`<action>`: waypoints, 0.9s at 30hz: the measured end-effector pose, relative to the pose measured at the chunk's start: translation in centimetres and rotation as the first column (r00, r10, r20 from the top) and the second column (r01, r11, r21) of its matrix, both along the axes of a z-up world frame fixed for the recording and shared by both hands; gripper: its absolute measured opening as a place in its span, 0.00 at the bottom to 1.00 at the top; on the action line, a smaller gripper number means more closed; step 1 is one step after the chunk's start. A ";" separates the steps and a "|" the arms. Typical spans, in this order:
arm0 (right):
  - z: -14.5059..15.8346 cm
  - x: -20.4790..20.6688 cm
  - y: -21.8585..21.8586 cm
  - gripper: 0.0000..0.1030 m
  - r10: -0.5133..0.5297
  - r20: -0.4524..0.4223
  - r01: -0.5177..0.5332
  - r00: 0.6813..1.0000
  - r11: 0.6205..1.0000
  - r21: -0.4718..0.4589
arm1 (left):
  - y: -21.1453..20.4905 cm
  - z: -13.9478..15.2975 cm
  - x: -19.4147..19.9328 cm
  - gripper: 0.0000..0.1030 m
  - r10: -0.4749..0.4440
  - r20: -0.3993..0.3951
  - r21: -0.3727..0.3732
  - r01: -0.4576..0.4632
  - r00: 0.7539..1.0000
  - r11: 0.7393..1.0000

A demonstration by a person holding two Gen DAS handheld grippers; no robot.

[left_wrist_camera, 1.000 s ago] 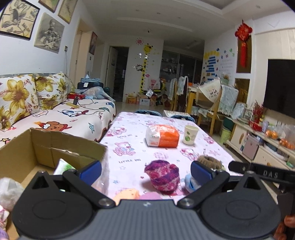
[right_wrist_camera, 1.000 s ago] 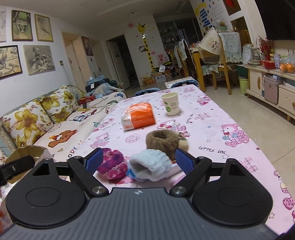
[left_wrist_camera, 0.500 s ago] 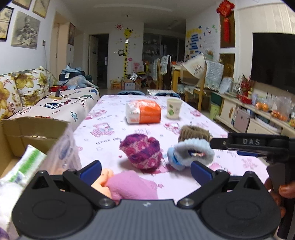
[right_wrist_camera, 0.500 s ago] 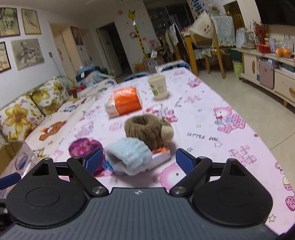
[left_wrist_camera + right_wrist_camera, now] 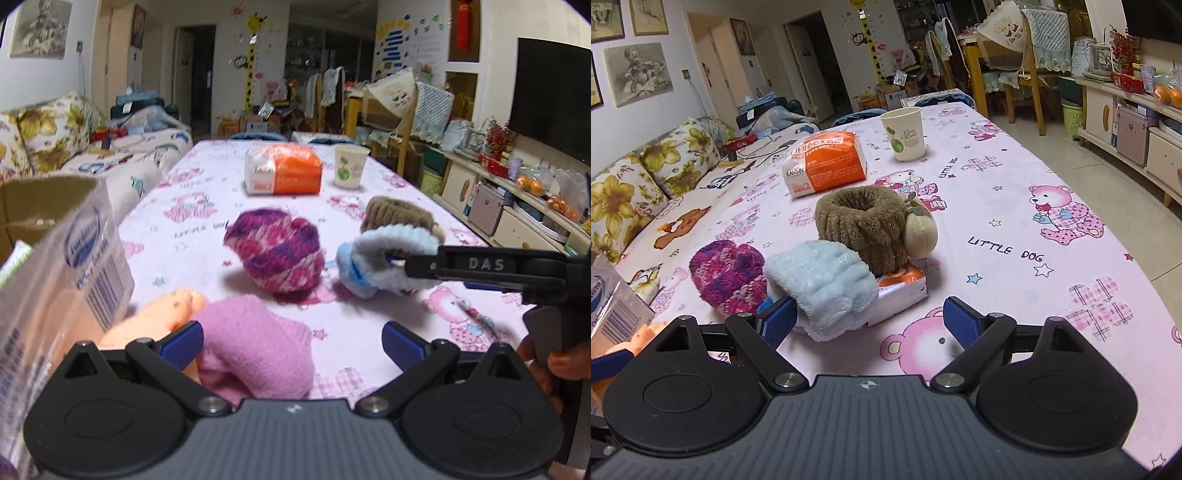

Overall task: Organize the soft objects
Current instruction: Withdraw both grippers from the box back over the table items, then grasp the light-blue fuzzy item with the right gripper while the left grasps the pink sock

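Note:
My left gripper [image 5: 291,341] is open low over the table, with a pink soft item [image 5: 255,350] lying between its fingers and an orange soft item [image 5: 162,314] beside the left one. Beyond sit a purple knit piece [image 5: 277,251], a light blue fluffy piece [image 5: 384,258] and a brown fuzzy piece [image 5: 399,214]. My right gripper [image 5: 870,321] is open too. The light blue piece [image 5: 820,284] rests just inside its left finger, on top of a small tissue pack [image 5: 901,291]. The brown piece [image 5: 864,221] and purple knit [image 5: 727,273] lie behind it.
An orange tissue pack [image 5: 284,173] and a paper cup [image 5: 349,166] stand farther back on the pink tablecloth [image 5: 1015,206]. A cardboard box [image 5: 37,206] with a plastic bag [image 5: 74,258] sits at the left beside a sofa [image 5: 635,192]. A hand [image 5: 561,362] holds the right gripper.
My left gripper swung right from the box to the table, so the pink item now lies between its fingers. My right gripper moved forward and down onto the light blue piece.

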State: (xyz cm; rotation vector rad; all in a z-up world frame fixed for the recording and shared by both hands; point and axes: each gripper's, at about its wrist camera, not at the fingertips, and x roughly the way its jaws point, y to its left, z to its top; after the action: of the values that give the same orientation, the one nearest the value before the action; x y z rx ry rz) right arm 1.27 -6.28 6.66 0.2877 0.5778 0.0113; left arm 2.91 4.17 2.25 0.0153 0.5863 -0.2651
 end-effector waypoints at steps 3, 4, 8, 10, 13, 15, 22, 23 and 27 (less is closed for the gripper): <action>0.0 0.2 -0.1 1.00 0.007 0.000 -0.007 1.000 1.000 0.000 | -0.5 -0.3 0.1 0.99 0.005 0.009 0.020 -0.005 1.000 1.000; 0.1 0.2 -0.1 1.00 0.010 0.000 -0.010 1.000 1.000 0.002 | -0.7 -0.4 0.1 0.99 0.002 0.008 0.028 -0.002 1.000 1.000; 0.0 0.5 -0.2 1.00 0.025 0.003 -0.025 1.000 1.000 0.006 | -2.0 -0.7 -0.3 0.99 -0.004 0.024 0.058 0.002 1.000 0.998; 0.0 0.6 -0.3 1.00 0.030 0.006 -0.030 1.000 1.000 0.006 | -2.4 -0.7 -0.5 0.99 -0.015 0.031 0.056 0.013 0.999 0.998; 0.1 0.8 -0.4 1.00 0.037 0.011 -0.037 0.999 0.999 0.001 | -3.0 -0.6 -1.1 0.99 -0.077 0.037 0.033 0.076 0.996 0.997; 0.0 0.9 -0.5 1.00 0.048 0.011 -0.048 0.999 0.999 0.006 | -3.4 -0.4 -1.4 0.99 -0.139 0.040 0.007 0.139 0.990 0.990; -0.2 1.2 -1.0 1.00 0.082 0.004 -0.082 0.997 0.996 0.031 | -2.3 -0.2 -1.0 0.99 -0.089 0.055 -0.003 0.089 0.995 0.996; -0.2 1.2 -1.0 1.00 0.088 0.004 -0.089 0.996 0.996 0.033 | -2.2 -0.2 -0.7 0.99 -0.078 0.054 0.006 0.078 0.995 0.997; -0.2 1.3 -0.7 1.00 0.109 0.007 -0.109 0.994 0.994 0.029 | -2.1 -0.4 -0.1 0.99 -0.065 0.058 0.035 0.063 0.996 0.997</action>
State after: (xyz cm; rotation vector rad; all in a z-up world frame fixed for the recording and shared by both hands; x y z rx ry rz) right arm 2.60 -7.02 6.44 0.2840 0.5878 0.1260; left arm 2.83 2.09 1.86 0.0734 0.5324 -0.3162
